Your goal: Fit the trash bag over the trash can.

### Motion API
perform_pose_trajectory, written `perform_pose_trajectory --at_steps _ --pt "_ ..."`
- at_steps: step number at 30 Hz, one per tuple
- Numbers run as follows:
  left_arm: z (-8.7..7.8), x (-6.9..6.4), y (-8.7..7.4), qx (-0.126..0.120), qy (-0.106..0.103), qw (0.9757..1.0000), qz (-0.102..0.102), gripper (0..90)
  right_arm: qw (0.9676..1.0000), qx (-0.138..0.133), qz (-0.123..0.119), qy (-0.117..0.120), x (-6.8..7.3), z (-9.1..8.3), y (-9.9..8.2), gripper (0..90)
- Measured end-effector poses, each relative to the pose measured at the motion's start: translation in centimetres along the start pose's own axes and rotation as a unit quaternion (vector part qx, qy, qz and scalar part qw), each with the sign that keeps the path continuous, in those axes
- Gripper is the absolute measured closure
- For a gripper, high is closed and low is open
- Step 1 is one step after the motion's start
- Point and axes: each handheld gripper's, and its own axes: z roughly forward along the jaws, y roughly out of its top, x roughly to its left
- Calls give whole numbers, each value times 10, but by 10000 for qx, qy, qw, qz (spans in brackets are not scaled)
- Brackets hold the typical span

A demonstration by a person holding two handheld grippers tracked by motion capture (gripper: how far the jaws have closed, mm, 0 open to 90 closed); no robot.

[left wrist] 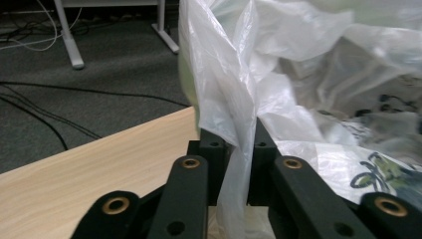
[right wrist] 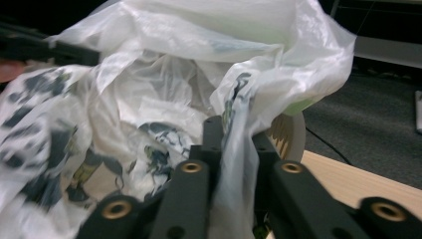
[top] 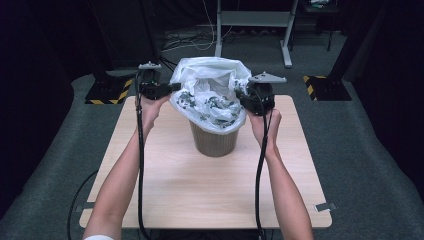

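A: What's the biggest thing here?

B: A light wooden table (top: 165,175) on grey carpet, with a metal desk frame (top: 255,20) on the floor beyond its far edge.

A: And on the table?

B: A small brown wicker wastebasket (top: 216,142) stands toward the far middle. A white plastic bag with dark printed patterns (top: 210,92) sits in it, its mouth spread wide and billowing above the rim.

A: Where are the grippers?

B: The left gripper (top: 170,88) is at the bag's left edge, the right gripper (top: 242,96) at its right edge, both raised above the tabletop, each with a black cable (top: 140,165) trailing back toward the near side.

A: Are they gripping?

B: In the left gripper view, the left gripper (left wrist: 241,144) is clenched on a fold of the bag's film (left wrist: 234,99) pinched between its jaws. In the right gripper view, the right gripper (right wrist: 236,137) likewise has a fold of the bag (right wrist: 249,99) caught between its jaws, and the basket's rim (right wrist: 288,132) shows just behind
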Motion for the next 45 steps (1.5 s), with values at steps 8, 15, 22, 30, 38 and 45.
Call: perform_pose_trajectory --at_steps 8,15,22,30,38,45 --pt "12 16 -1 20 -33 9997 -258 816 9995 -265 166 82 -13 -24 8 525" --pt "-12 11 -1 -321 -123 9986 -411 437 9996 -145 112 205 -16 -28 2 784" --pt "-35 -5 -2 -625 -181 9978 -143 290 9995 -86 -67 306 6 -21 -11 867" --pt "-49 -11 -10 -1183 -275 9926 -58 192 9997 -144 -60 196 14 -23 -13 872" --pt "-59 -17 -14 -1251 -218 9919 -11 178 9997 -154 204 20 -3 -15 -10 871" --pt "-48 -25 -32 -898 -306 9955 -73 311 9997 -183 114 131 8 -16 -16 861"
